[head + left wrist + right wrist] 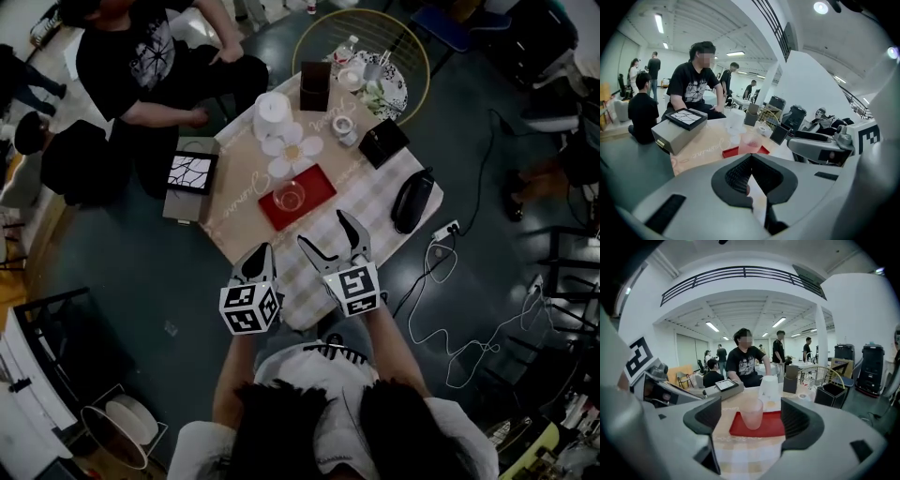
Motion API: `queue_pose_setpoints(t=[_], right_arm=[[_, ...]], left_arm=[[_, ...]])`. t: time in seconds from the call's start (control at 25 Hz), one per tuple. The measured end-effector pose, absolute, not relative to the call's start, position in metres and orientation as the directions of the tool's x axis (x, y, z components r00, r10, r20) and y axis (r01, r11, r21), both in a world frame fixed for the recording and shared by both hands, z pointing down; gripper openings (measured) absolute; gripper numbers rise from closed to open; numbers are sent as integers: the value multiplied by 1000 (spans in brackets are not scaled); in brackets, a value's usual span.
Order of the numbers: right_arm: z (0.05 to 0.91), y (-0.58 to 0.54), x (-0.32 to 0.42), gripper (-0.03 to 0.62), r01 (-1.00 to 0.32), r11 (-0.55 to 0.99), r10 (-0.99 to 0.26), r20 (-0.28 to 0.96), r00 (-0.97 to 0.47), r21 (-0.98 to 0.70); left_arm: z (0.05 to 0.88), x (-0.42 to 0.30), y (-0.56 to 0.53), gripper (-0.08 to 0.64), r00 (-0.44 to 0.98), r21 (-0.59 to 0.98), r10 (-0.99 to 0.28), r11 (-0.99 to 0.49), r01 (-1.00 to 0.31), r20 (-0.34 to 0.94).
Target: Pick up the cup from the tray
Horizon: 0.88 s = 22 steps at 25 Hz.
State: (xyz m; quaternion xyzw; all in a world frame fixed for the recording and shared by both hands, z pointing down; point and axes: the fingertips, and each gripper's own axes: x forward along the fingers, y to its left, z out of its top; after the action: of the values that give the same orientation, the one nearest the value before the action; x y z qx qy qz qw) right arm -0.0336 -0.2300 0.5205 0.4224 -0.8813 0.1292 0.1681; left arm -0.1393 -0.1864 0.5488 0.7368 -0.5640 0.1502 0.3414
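A clear plastic cup (289,195) stands upright on a flat red tray (315,190) in the middle of the small table. My right gripper (325,232) hovers over the near part of the table, just short of the tray. In the right gripper view the cup (752,413) stands on the tray (774,425) ahead of the wide-apart black pads (800,420), untouched. My left gripper (258,262) sits at the table's near left edge, its pads (736,176) meeting at the tips with nothing between them. The left gripper view shows the cup (750,143) farther off.
Behind the tray stand a white roll (273,110), a white flower-shaped piece (292,148), two dark boxes (315,86) (384,142) and a tape roll (343,125). A grey box with a tablet (190,178) is at the left, a black pouch (411,200) at the right. A person (141,66) sits beyond.
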Motion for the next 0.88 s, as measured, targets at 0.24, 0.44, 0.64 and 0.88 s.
queue_pose_setpoints(t=[0.24,0.44,0.64,0.88], right_arm=[[547,-265,-58,390,-730,676,-638,417,-647,-99],[570,-284,-77,400,-699,713,-608,443,-659,-61],[588,-295,-94,400,-686,722,-586,446,-676,-91],[611,-305,-106,416,-668,741,-567,468,-678,-70]], left_arm=[[570,-134,-202,6,312,331,-692,-112,-937,651],[589,-144,-209,6,271,306,-673,-69,-950,688],[602,-154,-215,6,243,306,-659,-20,-952,712],[614,-156,-223,6,229,291,-652,-13,-956,723]])
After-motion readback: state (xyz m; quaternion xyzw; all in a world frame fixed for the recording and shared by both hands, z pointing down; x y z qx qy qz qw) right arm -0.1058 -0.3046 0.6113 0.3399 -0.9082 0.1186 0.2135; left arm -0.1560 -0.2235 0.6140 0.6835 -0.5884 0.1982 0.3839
